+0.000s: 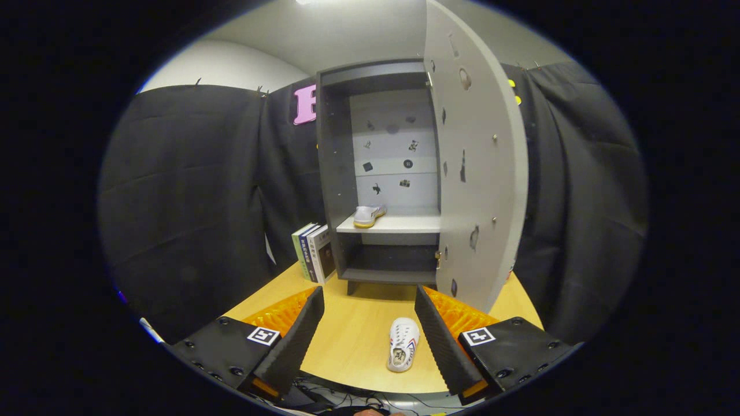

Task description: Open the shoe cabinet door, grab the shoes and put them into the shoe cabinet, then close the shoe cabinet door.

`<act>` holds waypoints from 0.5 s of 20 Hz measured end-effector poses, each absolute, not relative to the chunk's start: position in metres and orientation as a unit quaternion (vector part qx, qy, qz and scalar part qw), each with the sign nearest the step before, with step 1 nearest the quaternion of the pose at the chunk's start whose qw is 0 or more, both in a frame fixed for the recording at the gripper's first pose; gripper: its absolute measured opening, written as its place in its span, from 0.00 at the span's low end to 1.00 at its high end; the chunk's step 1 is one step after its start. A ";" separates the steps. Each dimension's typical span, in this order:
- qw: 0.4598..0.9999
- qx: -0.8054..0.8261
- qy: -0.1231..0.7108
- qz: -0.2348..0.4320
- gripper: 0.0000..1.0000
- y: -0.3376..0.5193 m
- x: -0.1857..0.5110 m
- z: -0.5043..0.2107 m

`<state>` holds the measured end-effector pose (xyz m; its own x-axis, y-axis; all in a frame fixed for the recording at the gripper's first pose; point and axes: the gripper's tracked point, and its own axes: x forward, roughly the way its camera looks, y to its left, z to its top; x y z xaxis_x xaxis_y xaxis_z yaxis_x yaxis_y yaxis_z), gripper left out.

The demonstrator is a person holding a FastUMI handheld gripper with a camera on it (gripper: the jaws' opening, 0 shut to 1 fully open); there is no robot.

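The grey shoe cabinet (332, 167) stands at the back of the wooden table, beyond my fingers. Its door (477, 173) is swung wide open toward me on the right side. One white shoe with a yellow sole (368, 215) rests on the cabinet's white shelf (404, 224), at its left end. A second white shoe (403, 344) lies on the table between my fingers, close to the right finger, sole down and pointing away. My gripper (367, 338) is open and holds nothing; neither finger touches the shoe.
A few books (314, 252) stand upright against the cabinet's left side. The open door's lower edge hangs just beyond my right finger. The round wooden table (352, 323) ends near my fingers, with cables below its front edge.
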<state>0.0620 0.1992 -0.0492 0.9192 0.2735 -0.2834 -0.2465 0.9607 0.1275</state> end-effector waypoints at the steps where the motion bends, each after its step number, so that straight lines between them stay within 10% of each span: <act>1: 0.975 0.052 0.164 0.138 0.99 0.208 0.068 -0.062; 10: 0.949 0.065 0.295 0.092 0.98 0.216 0.138 -0.215</act>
